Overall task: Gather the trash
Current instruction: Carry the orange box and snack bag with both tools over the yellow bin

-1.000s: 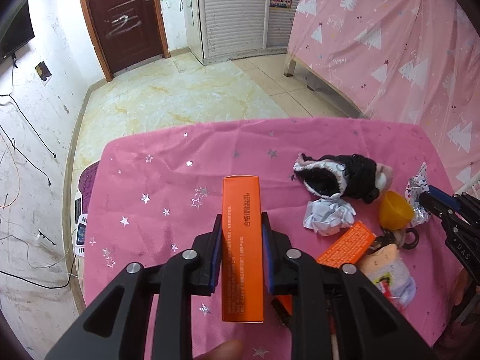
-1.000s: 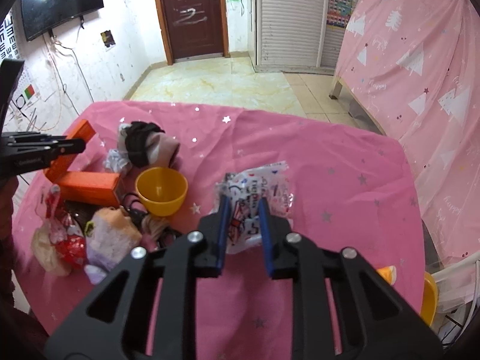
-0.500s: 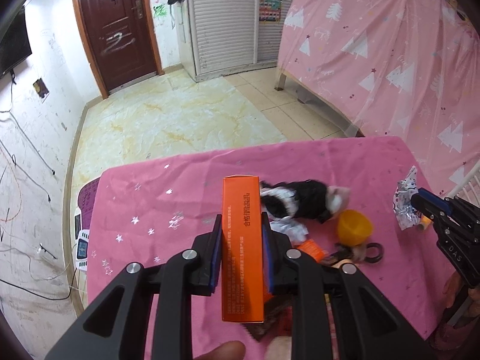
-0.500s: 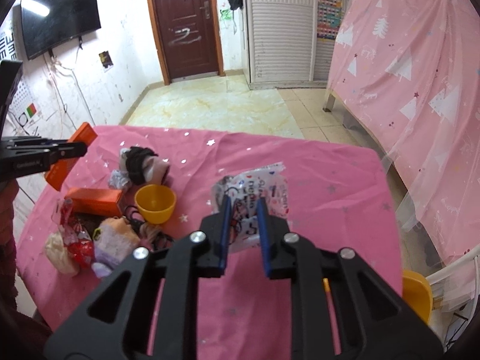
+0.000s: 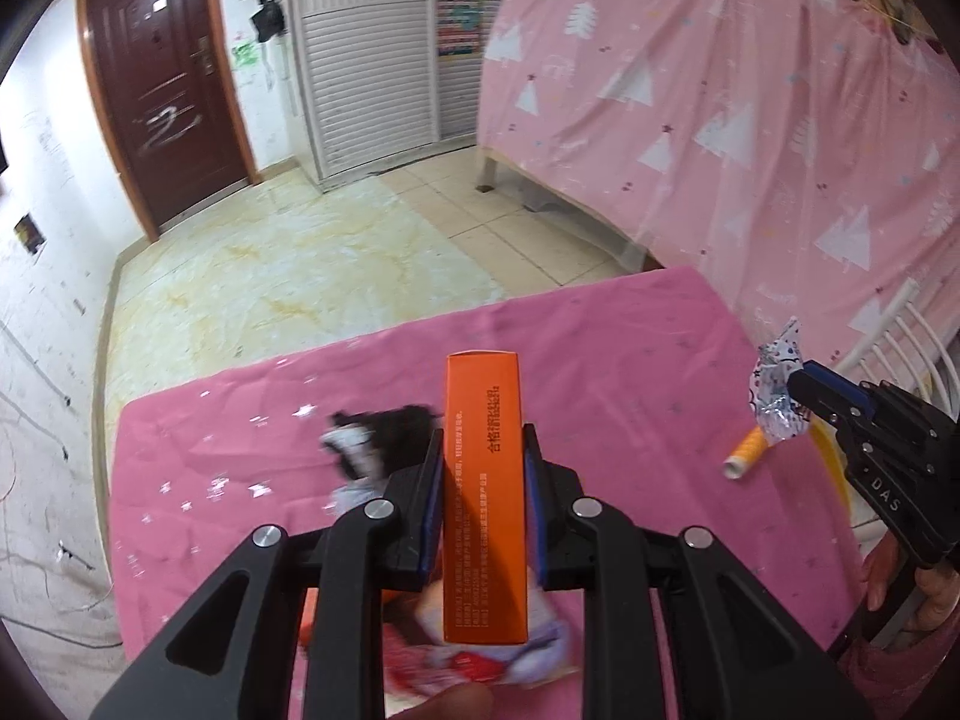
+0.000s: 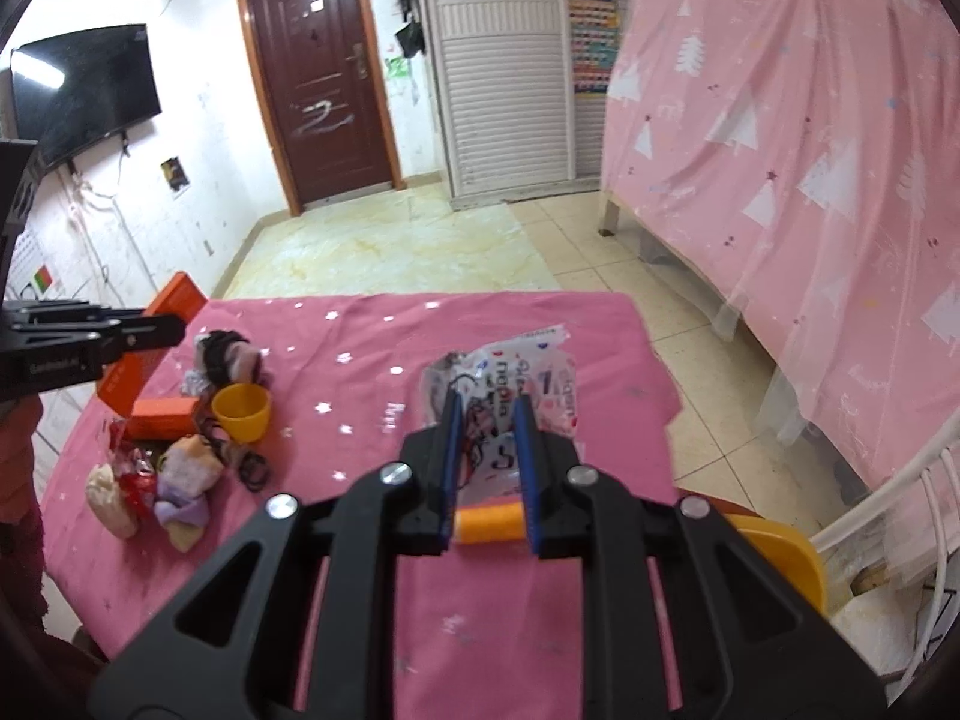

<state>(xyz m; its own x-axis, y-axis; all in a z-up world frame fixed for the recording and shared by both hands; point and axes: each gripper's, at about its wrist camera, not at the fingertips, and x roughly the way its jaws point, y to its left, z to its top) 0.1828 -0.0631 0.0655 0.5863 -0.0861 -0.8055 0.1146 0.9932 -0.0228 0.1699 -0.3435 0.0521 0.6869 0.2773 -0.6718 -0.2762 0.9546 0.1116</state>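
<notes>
Left gripper (image 5: 483, 501) is clamped across the long faces of the stiff, light orange carton (image 5: 485, 480), above the desk (image 5: 630, 348). Right gripper (image 6: 487, 468) pinches the crinkly, slippery wrapper (image 6: 510, 384) near the right edge.

Two orange boxes: one held (image 5: 485, 480), another lying on the table (image 6: 161, 417). One yellow bowl (image 6: 241, 413), one printed plastic wrapper (image 6: 510, 384), one small orange tube (image 6: 487, 525), two handheld grippers (image 5: 483, 498) (image 6: 487, 450).
</notes>
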